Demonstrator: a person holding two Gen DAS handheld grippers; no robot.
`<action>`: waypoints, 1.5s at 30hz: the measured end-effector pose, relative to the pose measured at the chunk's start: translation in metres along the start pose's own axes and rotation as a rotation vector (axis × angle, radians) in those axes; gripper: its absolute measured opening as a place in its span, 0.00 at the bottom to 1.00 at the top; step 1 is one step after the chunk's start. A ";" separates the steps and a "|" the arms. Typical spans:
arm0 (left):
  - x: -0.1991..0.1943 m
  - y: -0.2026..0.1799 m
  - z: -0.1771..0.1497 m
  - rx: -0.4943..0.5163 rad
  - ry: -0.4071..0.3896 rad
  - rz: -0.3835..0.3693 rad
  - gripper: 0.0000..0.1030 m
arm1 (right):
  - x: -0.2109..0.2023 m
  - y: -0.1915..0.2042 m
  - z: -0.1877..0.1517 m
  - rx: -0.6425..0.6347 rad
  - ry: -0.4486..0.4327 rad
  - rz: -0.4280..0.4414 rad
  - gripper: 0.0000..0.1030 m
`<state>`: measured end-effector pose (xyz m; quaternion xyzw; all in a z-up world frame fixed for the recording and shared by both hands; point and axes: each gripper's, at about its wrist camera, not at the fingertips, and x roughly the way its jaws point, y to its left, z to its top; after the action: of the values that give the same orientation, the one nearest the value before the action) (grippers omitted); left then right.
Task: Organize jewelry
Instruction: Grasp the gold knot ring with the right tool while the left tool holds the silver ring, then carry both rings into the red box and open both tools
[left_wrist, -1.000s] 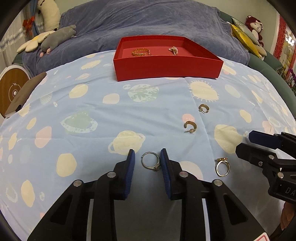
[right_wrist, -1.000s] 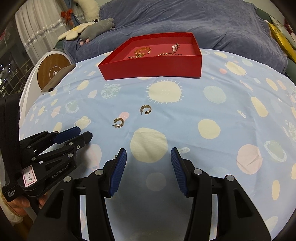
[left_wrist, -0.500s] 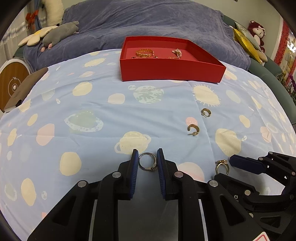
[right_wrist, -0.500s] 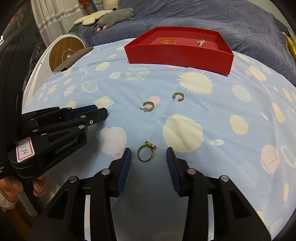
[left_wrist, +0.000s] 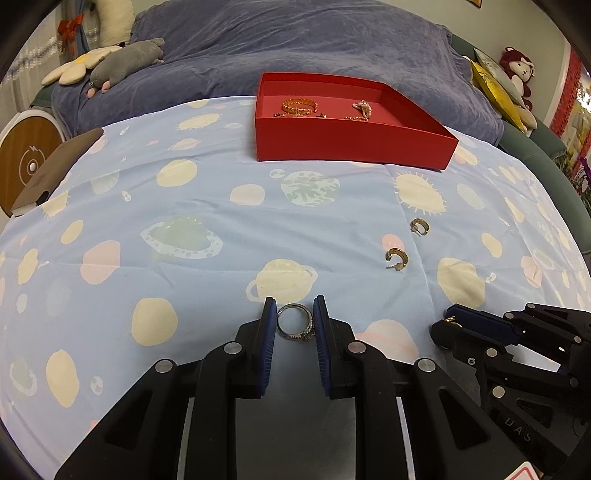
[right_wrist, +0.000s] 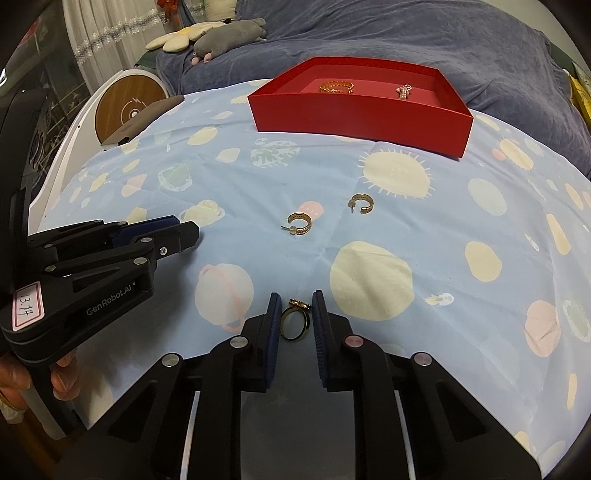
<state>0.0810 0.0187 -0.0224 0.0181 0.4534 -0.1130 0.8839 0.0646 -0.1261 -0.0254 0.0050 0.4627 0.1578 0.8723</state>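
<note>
Left gripper (left_wrist: 294, 322) has its blue pads pinching a silver ring (left_wrist: 295, 326) against the cloth, low centre of its own frame. My right gripper (right_wrist: 295, 319) is closing around a gold ring (right_wrist: 294, 326), which sits between the pads and looks touched on both sides, still resting on the cloth. Two gold hoop earrings (right_wrist: 300, 224) (right_wrist: 362, 203) lie loose mid-frame, apart from each other. Farther up, the red tray (right_wrist: 354, 114) already holds a gold bracelet (right_wrist: 336, 87) and a pearl piece (right_wrist: 403, 91). By my reckoning that leaves four pieces outside the tray: both rings need lifting and carrying over, then the earrings. The planet-print sheet (right_wrist: 461, 206) looks soft, so pinches may snag.
</note>
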 end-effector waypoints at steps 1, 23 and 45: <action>0.000 0.000 0.000 0.001 -0.001 0.001 0.17 | 0.000 0.000 0.000 0.003 0.000 0.001 0.13; -0.011 -0.023 0.021 -0.003 -0.040 -0.034 0.17 | -0.019 -0.013 0.013 0.049 -0.063 0.004 0.12; -0.033 -0.012 0.079 -0.067 -0.161 -0.004 0.17 | -0.054 -0.070 0.063 0.188 -0.179 -0.028 0.12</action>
<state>0.1225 0.0022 0.0513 -0.0214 0.3846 -0.1007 0.9173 0.1058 -0.1992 0.0433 0.0944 0.3959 0.1006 0.9078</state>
